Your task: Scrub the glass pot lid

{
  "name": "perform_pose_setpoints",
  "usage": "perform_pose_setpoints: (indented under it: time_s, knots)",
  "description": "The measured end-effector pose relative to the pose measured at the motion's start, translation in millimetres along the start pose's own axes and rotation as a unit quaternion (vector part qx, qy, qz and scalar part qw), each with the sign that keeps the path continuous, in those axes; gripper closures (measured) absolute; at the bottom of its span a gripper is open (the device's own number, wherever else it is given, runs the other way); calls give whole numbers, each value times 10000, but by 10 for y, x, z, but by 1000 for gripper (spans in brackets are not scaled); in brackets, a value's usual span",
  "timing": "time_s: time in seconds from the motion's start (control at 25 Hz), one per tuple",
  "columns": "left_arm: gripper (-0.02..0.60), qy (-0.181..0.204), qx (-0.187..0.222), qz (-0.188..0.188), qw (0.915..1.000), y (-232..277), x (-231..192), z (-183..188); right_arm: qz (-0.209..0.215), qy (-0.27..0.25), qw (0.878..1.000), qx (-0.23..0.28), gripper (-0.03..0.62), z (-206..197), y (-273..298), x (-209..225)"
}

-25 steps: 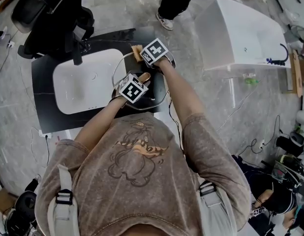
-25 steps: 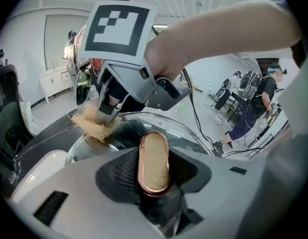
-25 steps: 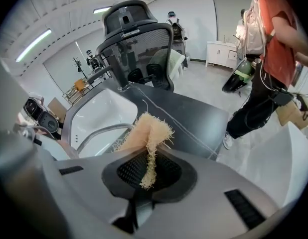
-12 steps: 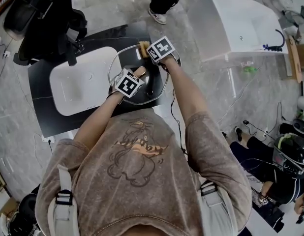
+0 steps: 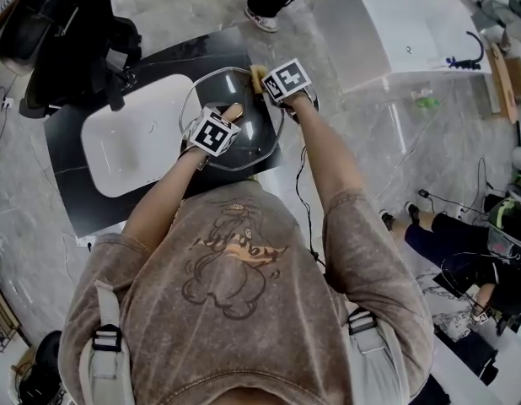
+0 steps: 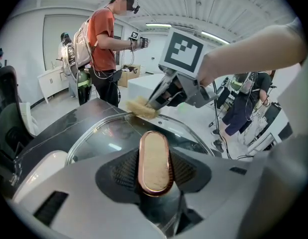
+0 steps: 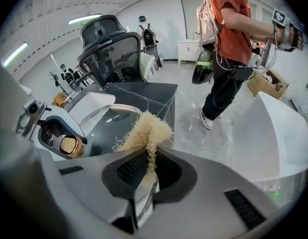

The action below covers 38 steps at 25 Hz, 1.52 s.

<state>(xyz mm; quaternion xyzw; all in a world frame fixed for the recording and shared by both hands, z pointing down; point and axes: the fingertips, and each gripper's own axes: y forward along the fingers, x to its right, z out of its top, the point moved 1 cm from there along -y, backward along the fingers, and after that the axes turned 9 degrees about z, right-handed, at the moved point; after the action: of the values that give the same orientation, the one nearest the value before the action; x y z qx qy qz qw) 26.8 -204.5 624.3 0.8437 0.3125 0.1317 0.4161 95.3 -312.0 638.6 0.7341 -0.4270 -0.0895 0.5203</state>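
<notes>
The glass pot lid [image 5: 244, 133], round with a metal rim, lies on the black counter [image 5: 83, 197]. My left gripper [image 5: 228, 116] is shut on the lid's oblong copper-rimmed handle [image 5: 233, 110], which fills the gap between its jaws in the left gripper view [image 6: 155, 162]. My right gripper [image 5: 265, 81] is shut on a pale fibrous scrubber [image 5: 258, 77] that rests at the lid's far right rim. In the right gripper view the scrubber [image 7: 145, 131] sticks out of the jaws over the lid [image 7: 106, 126]. The left gripper view shows the scrubber [image 6: 141, 107] on the glass [image 6: 106, 138].
A white sink basin [image 5: 134, 142] is set in the counter left of the lid. A black office chair [image 5: 67, 32] stands at the far left and a white tub [image 5: 412, 32] at the right. Another person in an orange shirt [image 6: 104, 44] stands beyond. Cables lie on the floor [image 5: 437, 201].
My right gripper has slid the scrubber rightward along the lid's far rim. The left gripper has kept its hold on the handle and the lid has stayed put.
</notes>
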Motion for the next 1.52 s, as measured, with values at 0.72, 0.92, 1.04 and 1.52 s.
perform_pose_setpoints:
  time_s: [0.72, 0.92, 1.04, 1.52]
  knots:
    - [399, 26, -124, -7, 9999, -65, 26, 20, -308, -231, 9992, -56, 556, -726, -344, -168]
    - [399, 45, -134, -2, 9999, -50, 20, 27, -238, -249, 9994, -38, 556, -920, -391, -265]
    - [399, 29, -139, -2, 9999, -51, 15, 30, -200, -333, 9992, -63, 556, -1002, -412, -336]
    - [399, 14, -204, -17, 9998, -39, 22, 20, 230, -452, 9986, -148, 556, -1314, -419, -749]
